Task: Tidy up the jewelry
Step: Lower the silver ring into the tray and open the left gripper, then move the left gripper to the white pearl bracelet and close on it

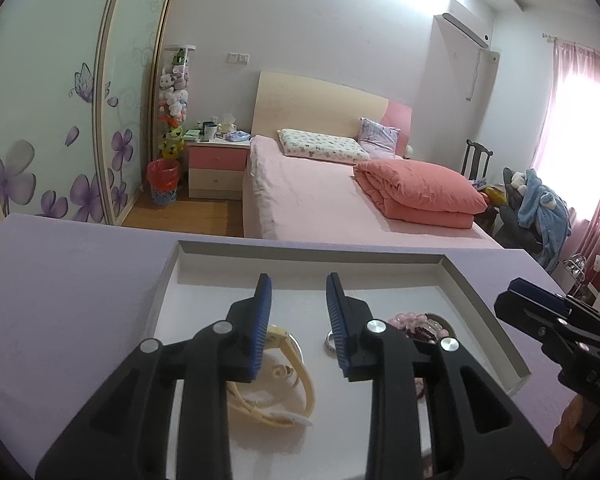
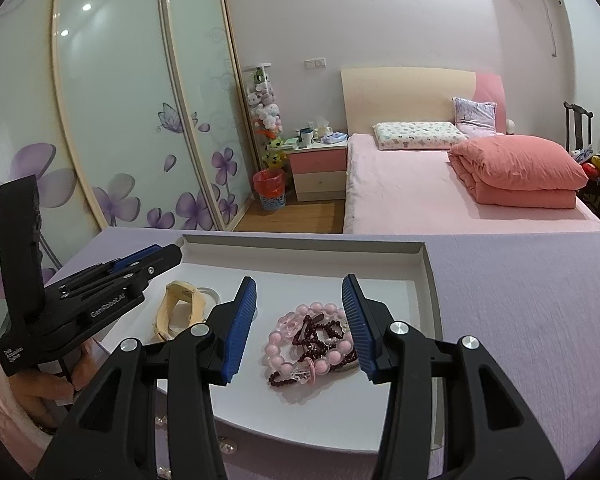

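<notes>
Both grippers spread apart, holding nothing: left gripper [image 1: 298,320] over the cream watch [image 1: 288,376], right gripper [image 2: 298,328] over the bead bracelets [image 2: 314,346]. All jewelry lies in the white tray [image 2: 424,276] on the lilac counter [image 2: 520,320].

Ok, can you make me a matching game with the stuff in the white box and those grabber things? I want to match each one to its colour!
Things:
1. big round bead bracelet
2. watch strap
3. small bead string
4. gripper pads

Colours:
A. dark red
B. blue
C. pale pink
D. cream

Right pairs: 1-C, 2-D, 3-A, 4-B

All the jewelry lies in the white tray on the purple table.
</notes>
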`<state>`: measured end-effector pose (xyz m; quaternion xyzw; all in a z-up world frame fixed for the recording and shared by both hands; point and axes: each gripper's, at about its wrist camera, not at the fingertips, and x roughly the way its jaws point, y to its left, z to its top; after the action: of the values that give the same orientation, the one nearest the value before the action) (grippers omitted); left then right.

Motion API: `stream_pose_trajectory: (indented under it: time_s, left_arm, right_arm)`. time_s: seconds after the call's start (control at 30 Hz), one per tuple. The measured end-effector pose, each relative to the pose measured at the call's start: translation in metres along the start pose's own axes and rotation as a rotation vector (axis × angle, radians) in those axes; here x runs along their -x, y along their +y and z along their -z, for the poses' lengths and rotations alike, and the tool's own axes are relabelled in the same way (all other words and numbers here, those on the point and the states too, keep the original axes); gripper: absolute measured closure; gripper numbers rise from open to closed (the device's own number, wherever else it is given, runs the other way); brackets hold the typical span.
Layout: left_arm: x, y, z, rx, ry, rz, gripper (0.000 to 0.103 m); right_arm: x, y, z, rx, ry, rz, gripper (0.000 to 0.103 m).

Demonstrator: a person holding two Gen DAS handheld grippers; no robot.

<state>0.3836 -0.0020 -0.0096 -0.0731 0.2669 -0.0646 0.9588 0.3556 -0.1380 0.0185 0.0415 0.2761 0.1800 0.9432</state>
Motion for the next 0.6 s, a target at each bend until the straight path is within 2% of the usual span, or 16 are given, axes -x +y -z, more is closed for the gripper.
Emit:
stream_pose_trajectory:
  time_s: [0.3, 0.47, 0.6]
  left_arm:
    - [0.046, -0.001, 0.026, -0.049, 0.008, 0.019, 0.065]
    - [0.067, 0.005, 0.041, -0.041, 0.025, 0.027, 0.065]
    - [0.077, 0.0, 0.058, -0.057, 0.073, 0.057, 0.065]
  right_arm:
    - [0.021, 0.007, 0.013, 0.014, 0.01, -0.014, 0.057]
    - [0.03, 0.015, 0.042, 0.041, 0.083, -0.02, 0.057]
    - [0.037, 0.014, 0.061, 0.031, 0.123, -0.012, 0.057]
